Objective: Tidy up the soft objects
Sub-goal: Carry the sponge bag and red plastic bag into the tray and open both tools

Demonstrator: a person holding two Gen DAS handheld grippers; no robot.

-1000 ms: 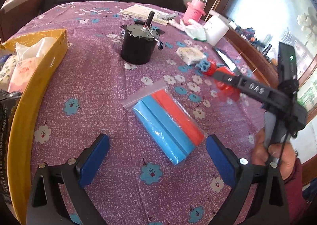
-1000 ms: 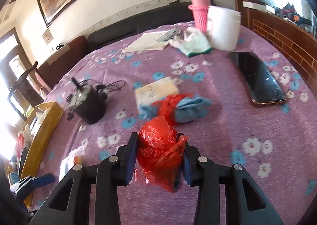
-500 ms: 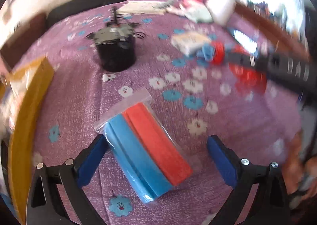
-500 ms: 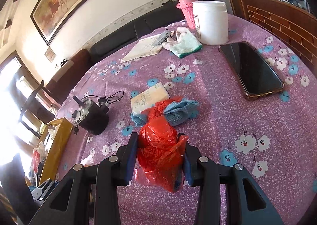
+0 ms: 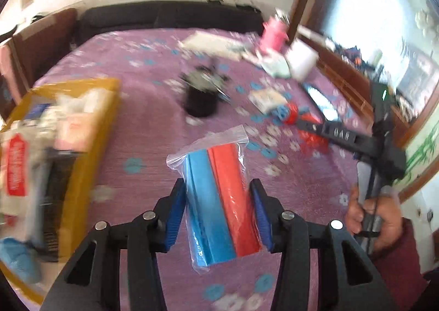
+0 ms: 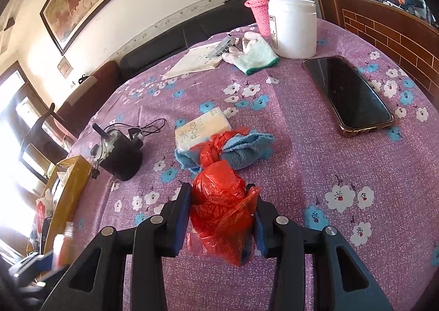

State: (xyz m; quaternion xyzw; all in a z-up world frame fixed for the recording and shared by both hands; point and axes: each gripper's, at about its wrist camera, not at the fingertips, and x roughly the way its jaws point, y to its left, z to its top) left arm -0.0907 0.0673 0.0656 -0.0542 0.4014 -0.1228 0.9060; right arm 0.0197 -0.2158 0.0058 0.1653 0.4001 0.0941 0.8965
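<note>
My left gripper (image 5: pixel 218 209) is shut on a clear zip bag of blue and red foam strips (image 5: pixel 219 195) and holds it above the purple flowered tablecloth (image 5: pixel 153 146). My right gripper (image 6: pixel 222 212) is shut on a crumpled red plastic bag (image 6: pixel 222 209), which is tied to a blue cloth (image 6: pixel 244 146) lying on the table. A tissue pack (image 6: pixel 201 128) lies beside the cloth. A yellow box (image 5: pixel 90 130) with soft packs in it stands at the left. The right gripper also shows in the left wrist view (image 5: pixel 315 130).
A black motor with wires (image 6: pixel 120 152) stands mid-table. A phone (image 6: pixel 348 94), a white jar (image 6: pixel 293 27), a pink bottle (image 6: pixel 258 6), a glove (image 6: pixel 255 57) and papers (image 6: pixel 197 60) lie at the far side. A sofa stands behind the table.
My left gripper has closed on the foam bag and lifted it off the table, swinging towards the yellow box. The right gripper still holds the red bag, nearly unmoved.
</note>
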